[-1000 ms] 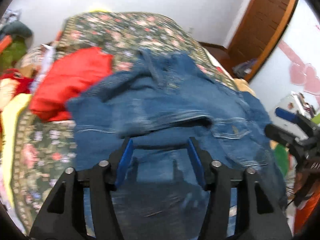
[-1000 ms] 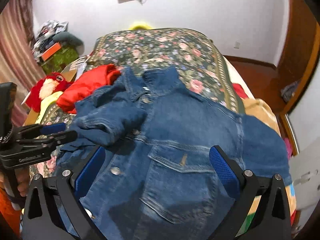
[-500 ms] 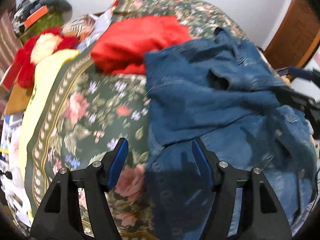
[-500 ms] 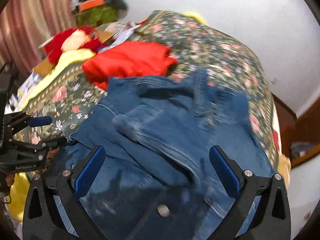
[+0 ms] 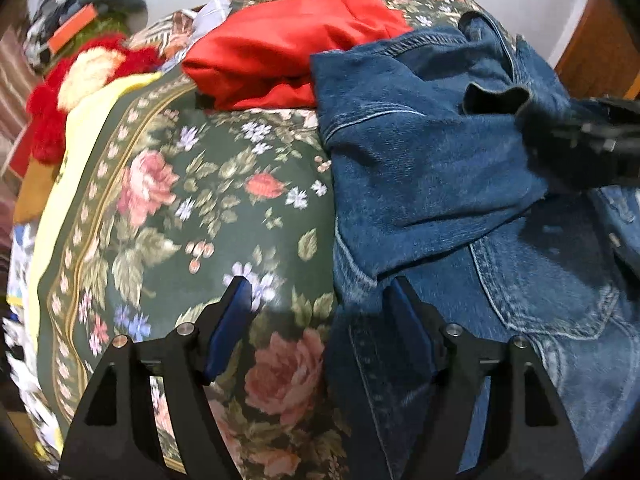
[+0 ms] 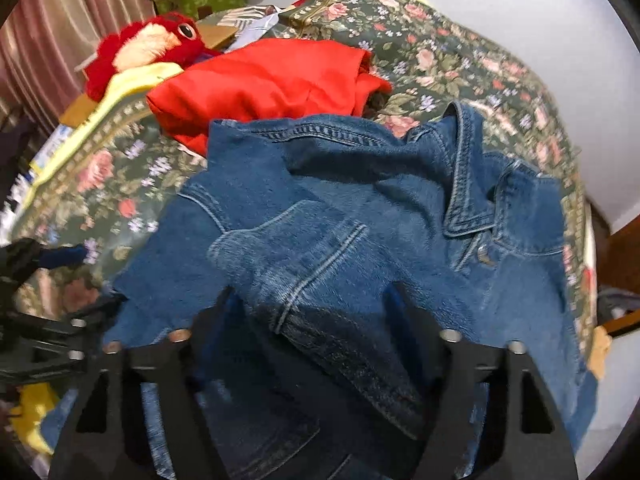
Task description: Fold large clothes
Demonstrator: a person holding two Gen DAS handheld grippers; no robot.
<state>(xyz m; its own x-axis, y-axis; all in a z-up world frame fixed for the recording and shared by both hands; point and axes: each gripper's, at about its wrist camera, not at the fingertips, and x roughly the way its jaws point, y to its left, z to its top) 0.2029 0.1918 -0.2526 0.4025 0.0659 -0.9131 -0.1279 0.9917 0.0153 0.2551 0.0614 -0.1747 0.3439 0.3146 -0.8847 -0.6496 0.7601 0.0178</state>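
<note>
A blue denim jacket (image 6: 360,208) lies on the floral bedspread (image 5: 192,200), collar toward the far side, one sleeve folded across its front. It also shows in the left wrist view (image 5: 420,168). My left gripper (image 5: 320,308) is open and hovers over the jacket's left side seam, one finger over the bedspread, one over denim. My right gripper (image 6: 312,300) is open, with the folded sleeve cuff (image 6: 304,292) lying between its fingers. The right gripper (image 5: 592,148) appears blurred in the left wrist view, on the sleeve end. The left gripper (image 6: 52,288) shows at the right wrist view's left edge.
A folded red garment (image 6: 272,80) lies beyond the jacket, touching its shoulder. A red plush toy (image 6: 148,44) and a yellow cloth (image 6: 120,88) sit at the bed's left edge. Boxes, clutter and a curtain stand at the far left. A wooden door (image 5: 600,60) is at right.
The right gripper's jaws have narrowed and dropped onto the folded sleeve. The left gripper has shifted slightly left, down to the jacket's side seam.
</note>
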